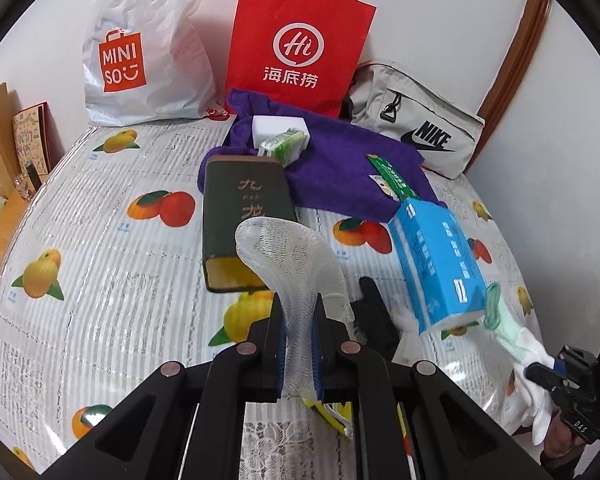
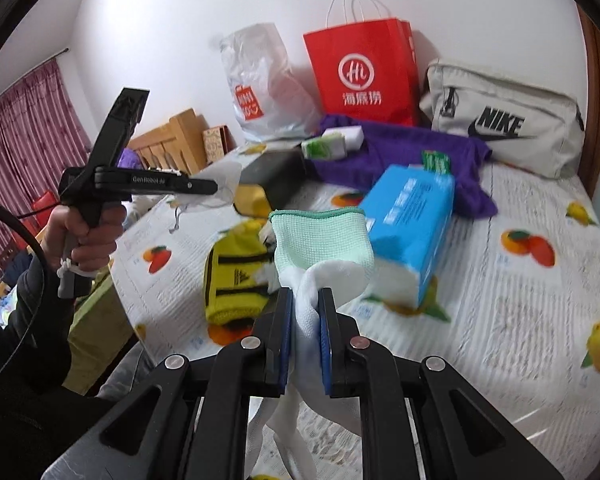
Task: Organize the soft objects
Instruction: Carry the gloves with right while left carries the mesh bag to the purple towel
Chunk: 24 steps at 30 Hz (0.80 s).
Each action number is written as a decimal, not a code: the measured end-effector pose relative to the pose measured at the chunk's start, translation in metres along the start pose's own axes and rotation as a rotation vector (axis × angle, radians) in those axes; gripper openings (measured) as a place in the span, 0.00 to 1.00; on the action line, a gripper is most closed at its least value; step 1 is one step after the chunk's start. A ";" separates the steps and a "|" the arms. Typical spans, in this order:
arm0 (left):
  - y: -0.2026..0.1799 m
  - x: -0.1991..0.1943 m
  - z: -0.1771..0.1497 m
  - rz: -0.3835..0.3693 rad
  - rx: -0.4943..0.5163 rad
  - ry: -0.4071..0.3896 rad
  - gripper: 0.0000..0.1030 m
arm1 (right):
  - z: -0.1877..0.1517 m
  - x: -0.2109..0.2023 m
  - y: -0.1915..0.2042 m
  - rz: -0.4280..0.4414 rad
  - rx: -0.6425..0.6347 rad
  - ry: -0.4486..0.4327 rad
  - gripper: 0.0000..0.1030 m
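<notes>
We are clamping a white mesh sock in the left gripper and a green-cuffed white sock in the right gripper; we are keeping both grips firm while pairing them near the blue tissue pack.

Both views were evenly and brightly lit by soft, diffuse light, with only faint shadows under the objects on the fruit-printed plastic table cover. Mild glare sat on that cover near the lower right of the left wrist view. The left wrist picture was fairly sharp throughout. The right wrist picture was smeared by motion blur: the blue tissue pack, the yellow knitted item and the cover's printed fruit all looked soft. Fisheye distortion bent the white walls and table edges, and dark vignetting filled the corners.
</notes>
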<state>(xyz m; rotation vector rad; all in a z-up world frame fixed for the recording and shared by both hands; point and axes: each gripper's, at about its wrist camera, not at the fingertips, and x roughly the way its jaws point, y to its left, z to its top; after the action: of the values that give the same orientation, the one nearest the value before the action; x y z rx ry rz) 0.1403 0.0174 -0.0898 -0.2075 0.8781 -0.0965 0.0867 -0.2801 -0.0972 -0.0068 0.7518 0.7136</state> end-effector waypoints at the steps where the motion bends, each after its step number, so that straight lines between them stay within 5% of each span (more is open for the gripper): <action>1: 0.000 0.000 0.004 -0.001 -0.004 0.001 0.10 | 0.004 0.000 -0.001 -0.007 -0.002 -0.004 0.12; 12: -0.002 0.010 0.052 -0.029 0.045 0.004 0.10 | 0.066 0.009 -0.025 -0.130 0.052 -0.069 0.12; 24: -0.008 0.061 0.112 -0.110 0.076 0.052 0.10 | 0.154 0.064 -0.074 -0.262 0.113 -0.070 0.12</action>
<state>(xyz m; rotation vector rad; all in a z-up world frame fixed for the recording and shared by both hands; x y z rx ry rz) 0.2657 0.0153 -0.0642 -0.1827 0.9128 -0.2387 0.2589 -0.2603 -0.0411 0.0222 0.7080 0.4194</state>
